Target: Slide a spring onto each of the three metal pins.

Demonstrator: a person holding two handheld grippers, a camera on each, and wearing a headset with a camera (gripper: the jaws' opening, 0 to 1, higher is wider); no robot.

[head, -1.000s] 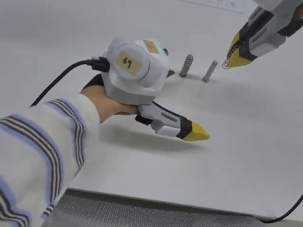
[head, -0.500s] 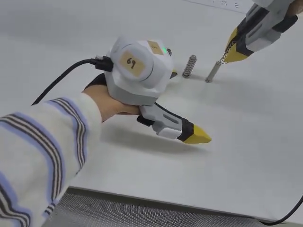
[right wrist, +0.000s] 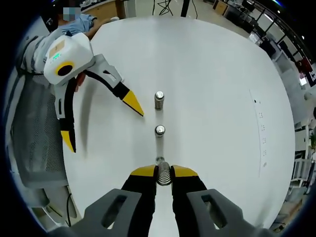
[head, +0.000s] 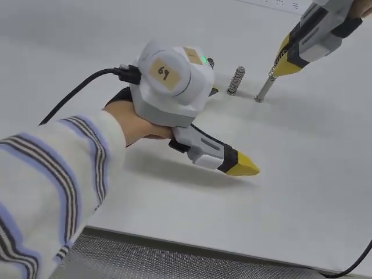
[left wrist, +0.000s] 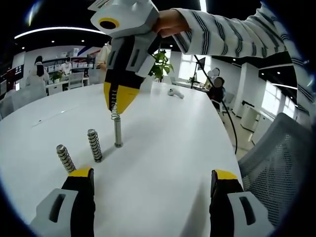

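Observation:
My right gripper (right wrist: 163, 174) is shut on a small spring (right wrist: 163, 175) and holds it upright over a bare metal pin (left wrist: 117, 134). The spring's lower end (left wrist: 115, 112) sits at the pin's tip. Two other pins stand in line with it, each wearing a spring (left wrist: 94, 144) (left wrist: 64, 158). From the head view the right gripper (head: 285, 63) hangs at the top right above the bare pin (head: 263, 90), with one sprung pin (head: 235, 80) beside it. My left gripper (left wrist: 153, 174) is open and empty, low over the table, with one yellow finger (head: 240, 166) pointing right.
The white table (head: 290, 192) stretches wide around the pins. A black cable (head: 75, 96) trails left from the left gripper, and a striped sleeve (head: 52, 192) fills the lower left. A mesh surface (head: 174, 258) lies below the table's near edge.
The right gripper has come down and left with the spring, from above and to the right of the bare pin to right over its tip. The left gripper has stayed put.

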